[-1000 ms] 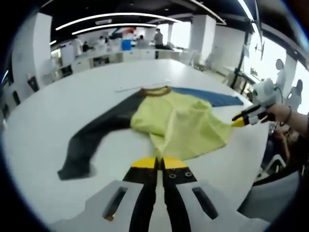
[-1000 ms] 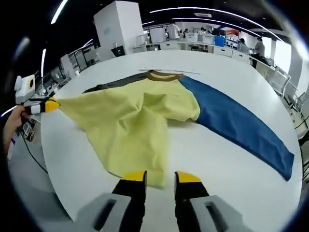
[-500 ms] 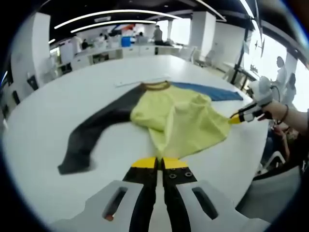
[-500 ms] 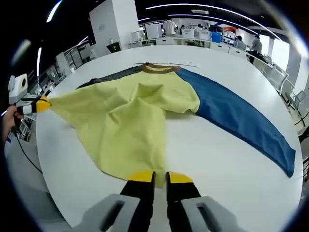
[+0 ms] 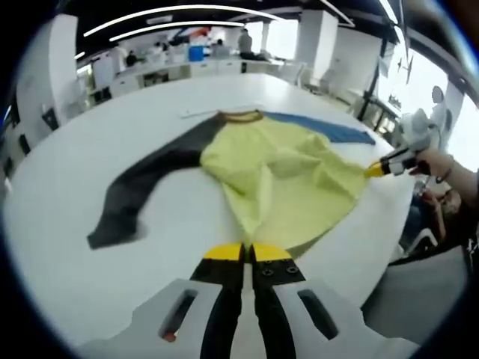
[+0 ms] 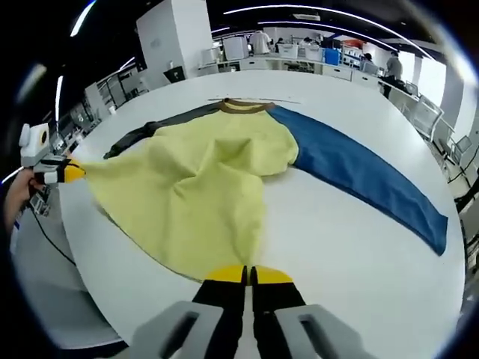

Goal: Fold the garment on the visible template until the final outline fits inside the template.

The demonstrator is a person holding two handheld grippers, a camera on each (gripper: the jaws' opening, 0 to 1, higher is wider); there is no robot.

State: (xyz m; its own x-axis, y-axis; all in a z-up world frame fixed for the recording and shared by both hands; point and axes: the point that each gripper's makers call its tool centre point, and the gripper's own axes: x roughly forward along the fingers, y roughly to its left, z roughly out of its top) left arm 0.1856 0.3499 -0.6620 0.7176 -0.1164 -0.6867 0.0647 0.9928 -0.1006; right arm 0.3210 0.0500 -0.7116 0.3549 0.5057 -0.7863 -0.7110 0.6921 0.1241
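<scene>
the garment (image 6: 202,179) is spread on the white table (image 6: 337,247), blue sleeve to the right, dark sleeve far left. its yellow hem is pinched by the left gripper (image 5: 247,253) and right gripper (image 6: 248,275), jaws pressed together.

My right gripper (image 6: 248,274) has jaws closed on the near hem of the yellow shirt (image 6: 196,183), which lies rumpled on the white table (image 6: 329,224). Blue sleeve (image 6: 359,176) stretches flat toward right, dark sleeve (image 6: 146,131) goes left behind the yellow body, brown collar (image 6: 245,105) at far end. Left gripper (image 6: 66,172) at left edge pinches the shirt's corner, hand (image 6: 15,196) behind it
</scene>
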